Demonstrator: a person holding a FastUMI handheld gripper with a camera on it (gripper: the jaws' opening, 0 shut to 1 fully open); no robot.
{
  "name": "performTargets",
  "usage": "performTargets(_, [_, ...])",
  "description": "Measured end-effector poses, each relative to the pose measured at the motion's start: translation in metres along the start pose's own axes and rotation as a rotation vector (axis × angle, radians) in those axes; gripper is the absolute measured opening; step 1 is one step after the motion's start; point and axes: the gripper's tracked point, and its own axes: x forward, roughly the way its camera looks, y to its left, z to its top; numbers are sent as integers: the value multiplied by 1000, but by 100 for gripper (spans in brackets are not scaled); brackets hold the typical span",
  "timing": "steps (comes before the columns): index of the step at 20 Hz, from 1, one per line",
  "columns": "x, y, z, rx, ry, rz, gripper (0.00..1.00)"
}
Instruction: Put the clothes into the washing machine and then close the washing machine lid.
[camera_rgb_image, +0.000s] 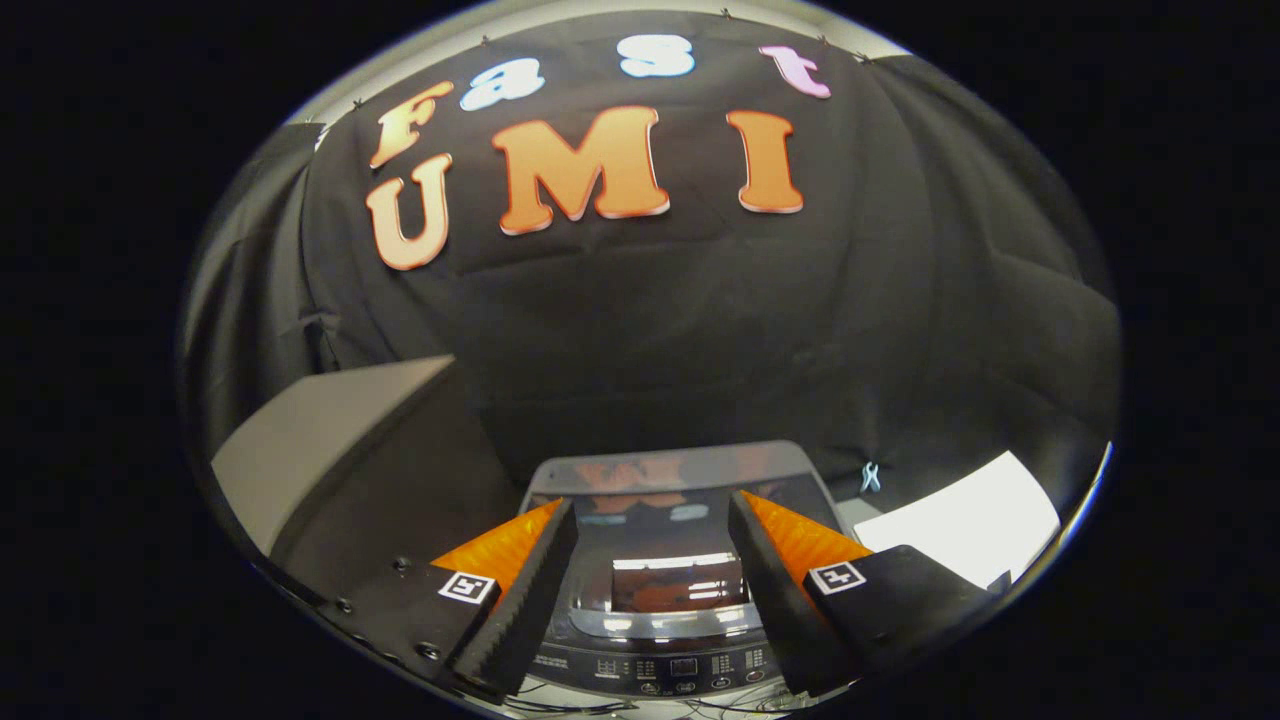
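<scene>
Gripper (652, 510) open, nothing btwn fingers, hovering over washing machine (660, 570) w/ glossy lid (670, 480) down.

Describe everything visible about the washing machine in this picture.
The washing machine is a grey top-loader below the gripper, seen between and beyond its open fingers, which hold nothing. Its glossy dark lid lies shut, mirroring lights. A control panel with small buttons runs along its near edge. Black cloth hangs behind it.
</scene>
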Motion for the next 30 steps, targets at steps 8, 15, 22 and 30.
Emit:
performTargets(8, [-78,30,141,-70,-259,11,98])
performTargets(15, [-125,49,184,-63,-377,25,97])
performTargets(22, [-127,48,183,-62,-389,19,97])
performTargets(30, [-137,46,190,-65,-408,14,97])
